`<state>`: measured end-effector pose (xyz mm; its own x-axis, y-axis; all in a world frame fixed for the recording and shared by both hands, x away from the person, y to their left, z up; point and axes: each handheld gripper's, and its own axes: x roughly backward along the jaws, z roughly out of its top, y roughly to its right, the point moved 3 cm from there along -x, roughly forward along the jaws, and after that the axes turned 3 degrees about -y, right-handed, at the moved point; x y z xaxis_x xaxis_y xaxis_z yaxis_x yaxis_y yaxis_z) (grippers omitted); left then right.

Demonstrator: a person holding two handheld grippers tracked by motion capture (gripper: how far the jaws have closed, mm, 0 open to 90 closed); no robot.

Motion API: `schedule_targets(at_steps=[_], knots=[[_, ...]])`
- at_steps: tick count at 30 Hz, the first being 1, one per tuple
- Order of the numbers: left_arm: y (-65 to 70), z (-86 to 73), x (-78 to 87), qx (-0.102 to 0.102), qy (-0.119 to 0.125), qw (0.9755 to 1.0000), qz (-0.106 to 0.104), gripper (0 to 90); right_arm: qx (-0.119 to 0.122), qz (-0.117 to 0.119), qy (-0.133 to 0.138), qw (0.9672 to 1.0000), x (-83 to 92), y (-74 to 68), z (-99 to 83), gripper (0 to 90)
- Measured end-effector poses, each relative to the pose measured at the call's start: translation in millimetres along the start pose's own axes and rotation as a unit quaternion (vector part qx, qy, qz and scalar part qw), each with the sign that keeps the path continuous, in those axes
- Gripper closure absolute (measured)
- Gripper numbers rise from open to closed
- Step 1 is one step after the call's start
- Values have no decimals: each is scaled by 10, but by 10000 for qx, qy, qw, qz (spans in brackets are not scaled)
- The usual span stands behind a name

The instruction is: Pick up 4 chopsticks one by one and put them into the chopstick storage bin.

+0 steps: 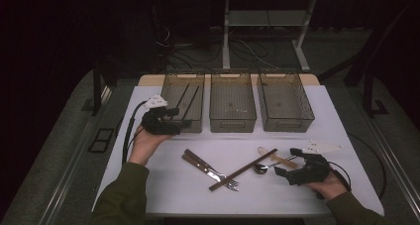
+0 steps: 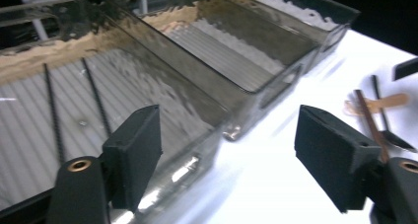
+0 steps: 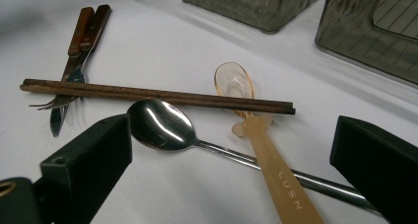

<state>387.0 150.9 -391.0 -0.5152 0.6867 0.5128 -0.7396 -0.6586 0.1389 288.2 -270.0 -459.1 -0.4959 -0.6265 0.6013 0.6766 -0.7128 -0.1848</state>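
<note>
White table top (image 1: 163, 195): carries three smoky translucent bins in a row along its far side, with loose cutlery on the near half.

Left bin (image 1: 171, 88): two black chopsticks (image 1: 187, 97) lie inside it, side by side, running lengthwise. In the left gripper view they rest on the ribbed floor (image 2: 54, 118). Middle bin (image 1: 233, 102) and right bin (image 1: 285, 100) stand just beside it, close to one another.

Left gripper (image 1: 184, 123): held at the near edge of the left bin, jaws apart, nothing between them. Its own view looks across the bin's near wall.

Right gripper (image 1: 286, 165): held low over the table at the right, jaws spread wide, pads clear of everything. The steel spoon (image 3: 160, 125) and the amber plastic spoon (image 3: 268, 160) lie between and ahead of the jaws, their handles crossing.

Brown wooden chopsticks (image 3: 148, 93): a pair lying together on the table, resting across the amber spoon's neck at one end and across the fork and knife at the other.

Wooden-handled fork and knife (image 1: 205, 166): side by side, left of the spoons.
</note>
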Motion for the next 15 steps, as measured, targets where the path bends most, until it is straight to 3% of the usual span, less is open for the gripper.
schedule_targets(at_steps=[3, 15], knots=[[98, -122, -6, -74, -143, 9999, -44, 203, 16, -5, 6, 10000, 1, -4, 1, 24], [326, -416, 47, -227, -245, 9994, -95, 130, 45, 37, 16, 10000, 16, -26, 1, 24]])
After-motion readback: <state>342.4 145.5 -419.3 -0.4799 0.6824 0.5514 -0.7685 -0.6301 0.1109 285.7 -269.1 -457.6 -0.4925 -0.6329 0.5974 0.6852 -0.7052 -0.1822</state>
